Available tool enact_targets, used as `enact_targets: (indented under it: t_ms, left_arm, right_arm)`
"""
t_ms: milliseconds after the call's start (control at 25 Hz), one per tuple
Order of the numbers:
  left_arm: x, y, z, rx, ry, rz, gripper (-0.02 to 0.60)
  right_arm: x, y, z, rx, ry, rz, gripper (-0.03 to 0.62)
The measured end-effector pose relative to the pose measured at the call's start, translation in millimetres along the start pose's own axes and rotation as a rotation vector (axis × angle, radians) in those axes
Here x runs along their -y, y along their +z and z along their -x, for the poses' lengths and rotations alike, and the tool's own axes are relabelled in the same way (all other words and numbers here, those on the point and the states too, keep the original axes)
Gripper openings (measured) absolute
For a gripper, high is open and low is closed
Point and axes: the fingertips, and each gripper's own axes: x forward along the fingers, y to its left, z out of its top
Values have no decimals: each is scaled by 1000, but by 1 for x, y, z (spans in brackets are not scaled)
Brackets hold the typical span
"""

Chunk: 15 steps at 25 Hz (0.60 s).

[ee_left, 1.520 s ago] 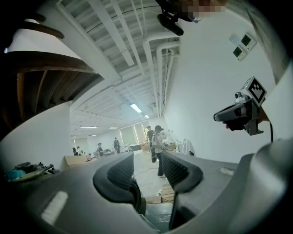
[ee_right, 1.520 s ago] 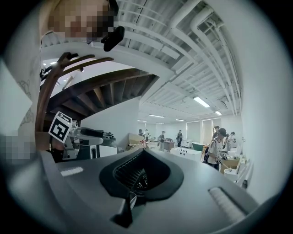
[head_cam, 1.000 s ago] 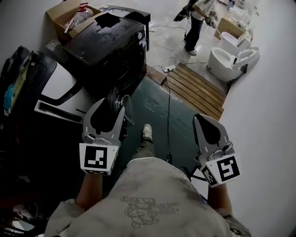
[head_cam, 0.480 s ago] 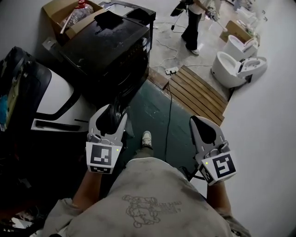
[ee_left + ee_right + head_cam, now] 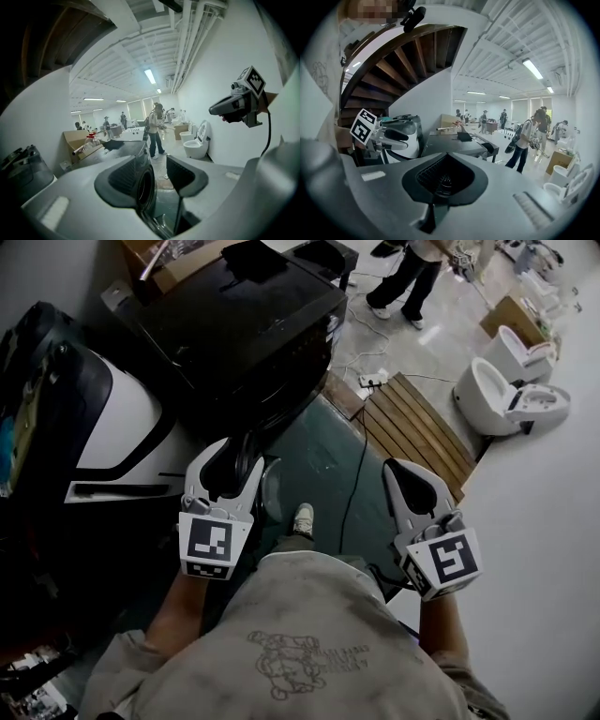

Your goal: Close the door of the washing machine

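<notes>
On a dark green mat (image 5: 319,451), in the head view, the black, boxy washing machine (image 5: 253,334) stands at the top. Slatted wooden decking (image 5: 422,427) and glossy white toilets (image 5: 516,395) lie to its right, and a thin cable (image 5: 349,488) trails across the mat. The left gripper (image 5: 232,460) is at the round door (image 5: 272,491), which is ajar. In the left gripper view its ribbed jaws stand apart with the door's rim between them (contact unclear). In the right gripper view the right gripper (image 5: 440,180) has its jaws pressed together on nothing.
</notes>
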Motion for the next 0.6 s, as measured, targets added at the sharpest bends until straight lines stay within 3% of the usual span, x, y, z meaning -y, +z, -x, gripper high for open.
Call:
enact_targets:
  t_ms: [600]
  left_arm:
    - [-36, -49, 1, -93, 92, 111, 207]
  right_arm:
    - [-18, -2, -72, -81, 149, 51, 29]
